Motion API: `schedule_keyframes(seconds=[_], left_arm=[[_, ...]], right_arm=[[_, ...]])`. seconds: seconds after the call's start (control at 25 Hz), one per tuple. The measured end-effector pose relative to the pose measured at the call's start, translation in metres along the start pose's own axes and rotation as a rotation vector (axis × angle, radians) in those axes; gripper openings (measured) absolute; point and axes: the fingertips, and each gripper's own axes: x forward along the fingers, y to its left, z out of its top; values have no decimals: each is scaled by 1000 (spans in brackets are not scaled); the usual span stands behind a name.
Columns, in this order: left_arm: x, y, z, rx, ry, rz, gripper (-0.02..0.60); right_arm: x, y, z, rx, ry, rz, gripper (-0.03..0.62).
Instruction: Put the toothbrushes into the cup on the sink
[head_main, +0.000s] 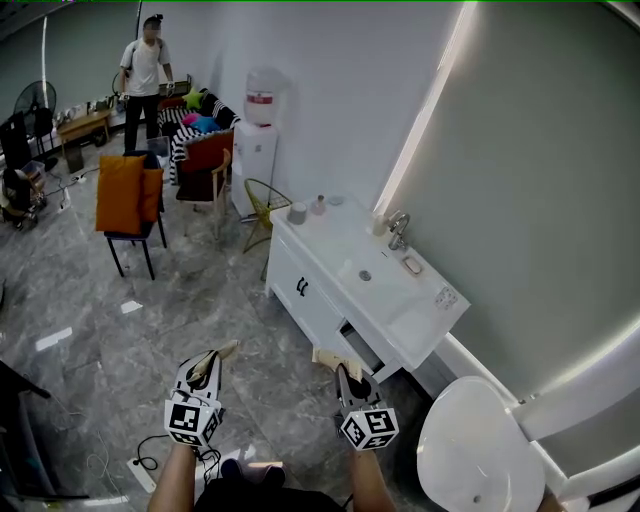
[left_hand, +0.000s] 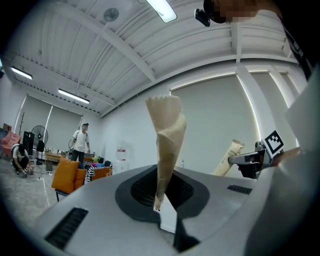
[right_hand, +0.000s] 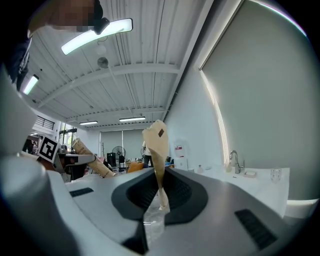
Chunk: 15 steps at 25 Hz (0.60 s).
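Observation:
Each gripper is shut on a toothbrush in a beige paper wrapper. In the head view my left gripper (head_main: 211, 364) holds the left wrapped toothbrush (head_main: 224, 351), and my right gripper (head_main: 343, 376) holds the right wrapped toothbrush (head_main: 328, 359), both low in front of me. The left gripper (left_hand: 159, 201) pinches its wrapper (left_hand: 167, 135) upright; the right gripper (right_hand: 161, 201) does the same with its own (right_hand: 157, 145). A grey cup (head_main: 297, 212) stands on the far left end of the white sink counter (head_main: 330, 250), well ahead of both grippers.
A faucet (head_main: 398, 230) and soap dish (head_main: 412, 265) sit by the basin. One drawer (head_main: 358, 350) of the cabinet hangs open near my right gripper. A toilet (head_main: 478, 440) is at the right. Orange chair (head_main: 128, 198), water dispenser (head_main: 257, 135) and a standing person (head_main: 147, 65) are farther back.

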Motion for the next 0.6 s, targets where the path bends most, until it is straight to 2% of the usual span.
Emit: schedule_keyframes(seconds=[0.28,0.6], left_arm=[[-5,-19,1,7,5,7,34],[-6,-21,8,8,-11,16,34]], right_arm=[[-14,-9,-1,12,3,12,48],[-8,-9,6,-11,7,29,48]])
